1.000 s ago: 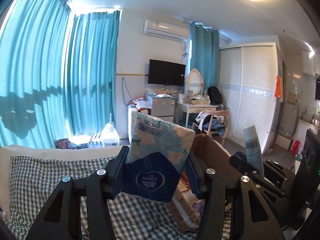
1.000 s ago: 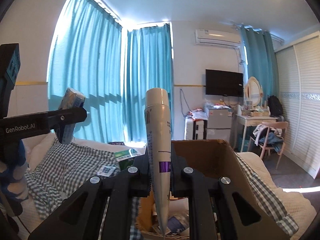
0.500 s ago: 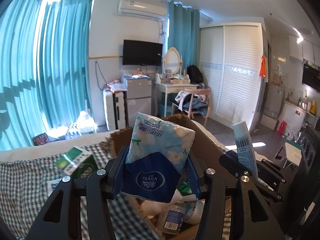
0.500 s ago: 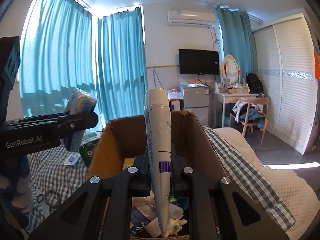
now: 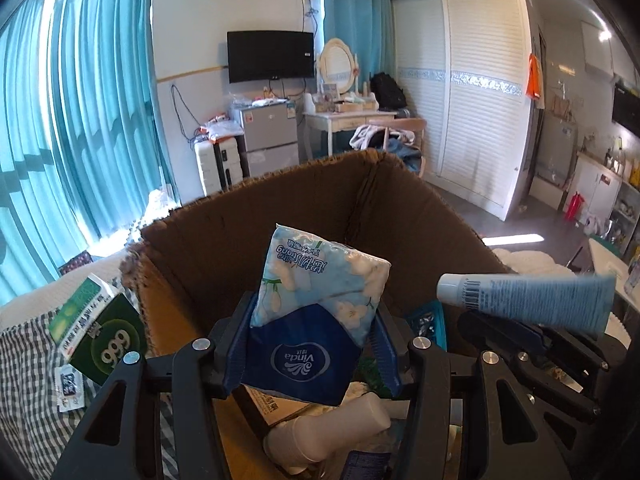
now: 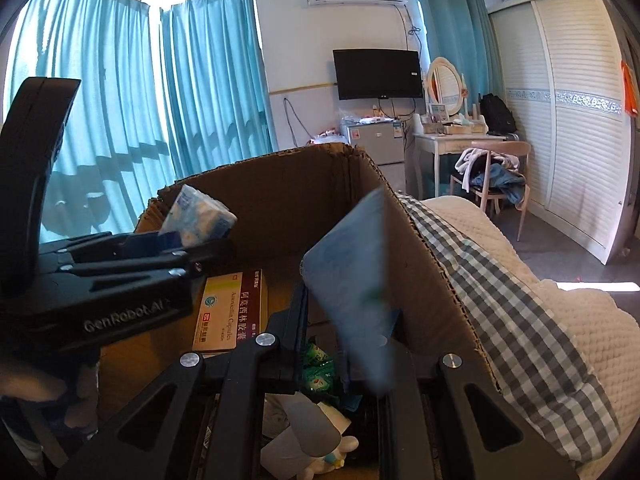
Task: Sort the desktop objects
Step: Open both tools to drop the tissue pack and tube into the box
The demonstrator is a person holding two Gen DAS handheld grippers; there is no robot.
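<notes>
My left gripper (image 5: 312,320) is shut on a blue and white tissue pack (image 5: 320,280) and holds it upright above the open brown cardboard box (image 5: 280,220). In the right wrist view the same tissue pack (image 6: 200,216) and left gripper (image 6: 192,248) hang over the box's left side. My right gripper (image 6: 348,316) is shut on a pale blue tube (image 6: 352,272). This tube is blurred and leans over inside the box (image 6: 280,200). Seen from the left wrist, the tube (image 5: 528,304) lies almost level over the right gripper (image 5: 500,328), cap to the left.
The box holds a white bottle (image 5: 328,432), a cream and maroon medicine carton (image 6: 232,312) and green sachets (image 6: 318,364). A green carton (image 5: 100,332) leans against its left outer wall on checked cloth (image 5: 24,380). A white quilt (image 6: 580,340) lies to the right.
Both grippers have come forward and down until they hang over the box's opening. The tube, upright before, has tipped sideways and is now blurred. The tissue pack sits unchanged in the left gripper.
</notes>
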